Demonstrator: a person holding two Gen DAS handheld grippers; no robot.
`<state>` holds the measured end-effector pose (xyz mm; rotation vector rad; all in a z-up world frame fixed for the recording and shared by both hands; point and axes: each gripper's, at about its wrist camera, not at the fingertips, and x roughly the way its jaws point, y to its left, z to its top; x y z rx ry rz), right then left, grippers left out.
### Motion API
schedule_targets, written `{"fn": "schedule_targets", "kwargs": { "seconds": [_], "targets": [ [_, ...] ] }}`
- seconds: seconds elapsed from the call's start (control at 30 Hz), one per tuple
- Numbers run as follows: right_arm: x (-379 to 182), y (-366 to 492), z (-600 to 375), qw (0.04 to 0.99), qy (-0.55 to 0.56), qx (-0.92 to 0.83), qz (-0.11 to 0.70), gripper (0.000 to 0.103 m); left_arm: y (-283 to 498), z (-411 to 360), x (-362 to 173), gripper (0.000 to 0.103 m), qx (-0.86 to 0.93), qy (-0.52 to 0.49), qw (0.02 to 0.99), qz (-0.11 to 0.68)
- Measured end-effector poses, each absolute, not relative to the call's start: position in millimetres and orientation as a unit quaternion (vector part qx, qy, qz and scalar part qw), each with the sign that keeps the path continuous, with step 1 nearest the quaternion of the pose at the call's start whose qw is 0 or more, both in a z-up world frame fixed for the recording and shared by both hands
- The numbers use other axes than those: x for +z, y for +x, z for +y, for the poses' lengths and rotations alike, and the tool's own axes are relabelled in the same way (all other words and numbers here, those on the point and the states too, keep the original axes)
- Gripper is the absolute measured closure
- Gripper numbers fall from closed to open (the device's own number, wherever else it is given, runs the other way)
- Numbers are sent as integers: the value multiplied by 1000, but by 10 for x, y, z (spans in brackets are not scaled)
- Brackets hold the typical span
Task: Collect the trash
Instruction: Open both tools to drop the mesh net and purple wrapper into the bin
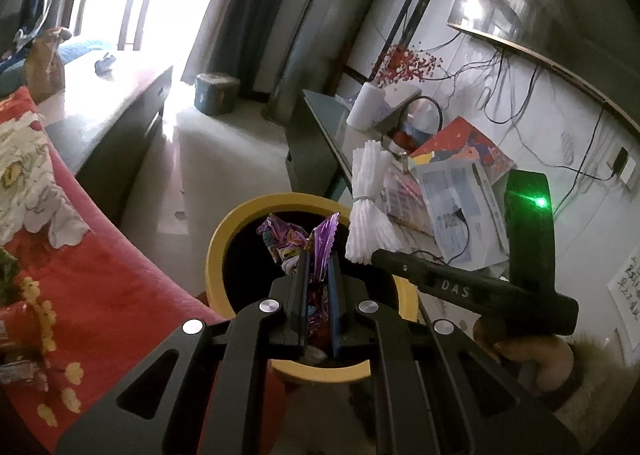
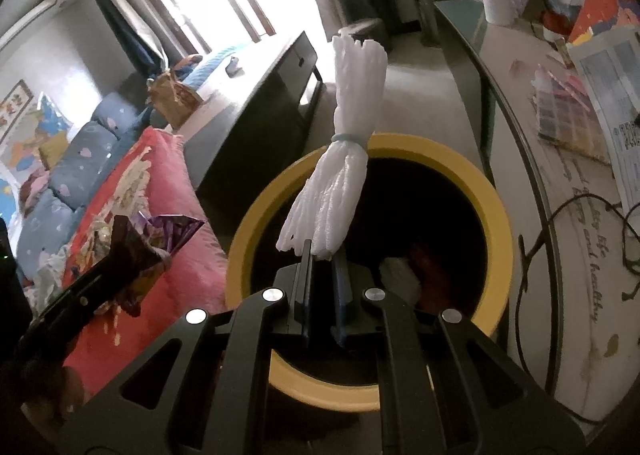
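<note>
**Two pieces of trash held over the yellow-rimmed bin**

A purple foil wrapper (image 1: 316,243) is pinched between the nearly closed jaws of the left gripper (image 1: 318,267). Its crumpled top fans out beyond the fingertips, directly above the dark mouth of the yellow-rimmed bin (image 1: 218,251). In the right wrist view the same wrapper (image 2: 160,239) is seen at the lower left, over the red blanket (image 2: 188,267) and just beside the bin's rim (image 2: 496,223).

A white foam bundle (image 2: 344,163) — tied round its middle with a pale band — is clamped by its lower end in the right gripper (image 2: 322,259), whose jaws are also almost fully closed. The bundle stands tilted upward from the fingertips, and its lower half is framed against the bin's opening. From the left wrist camera the bundle (image 1: 368,203) is seen just to the right of the wrapper, near the bin's right edge.

Some pale and reddish trash (image 2: 404,275) is faintly made out in the bin's dark interior. A cluttered surface (image 2: 576,295) with papers and cables lies to the right of the bin.
</note>
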<state>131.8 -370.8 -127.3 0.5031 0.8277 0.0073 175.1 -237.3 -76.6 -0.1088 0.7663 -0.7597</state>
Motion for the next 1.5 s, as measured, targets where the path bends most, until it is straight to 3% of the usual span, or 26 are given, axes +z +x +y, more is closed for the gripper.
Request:
{"fn": "schedule_targets", "kwargs": {
  "seconds": [0.67, 0.7, 0.77, 0.8, 0.83, 0.9, 0.97, 1.23, 1.5],
  "targets": [
    [-1606, 1286, -3782, 857, 259, -4, 447, 96, 2017, -2699, -1071, 94, -364, -57, 839, 400],
    [-1612, 1283, -3790, 855, 259, -9, 449, 95, 2035, -2700, -1081, 92, -364, -59, 839, 401],
    [-1614, 1277, -3813, 853, 264, -16, 450, 84, 2047, -2703, -1089, 63, -358, -59, 841, 402],
    [-1610, 1269, -3819, 852, 266, -18, 450, 80, 2052, -2682, -1094, 32, -354, -60, 843, 400],
    [-1598, 1260, -3830, 853, 264, -26, 449, 69, 2050, -2660, -1087, 19, -351, -63, 846, 397],
    [-1571, 1245, -3848, 856, 265, -32, 442, 64, 2034, -2591, -1055, 17, -346, -71, 850, 392],
    [-1532, 1240, -3843, 859, 261, -34, 438, 62, 2002, -2544, -1024, 7, -338, -66, 857, 384],
    [-1225, 1191, -3706, 889, 229, -38, 394, 42, 1755, -2199, -791, 7, -293, -43, 893, 338],
    [-843, 1142, -3465, 917, 200, -36, 344, 32, 1569, -1764, -523, 7, -250, -33, 923, 290]
  ]
}}
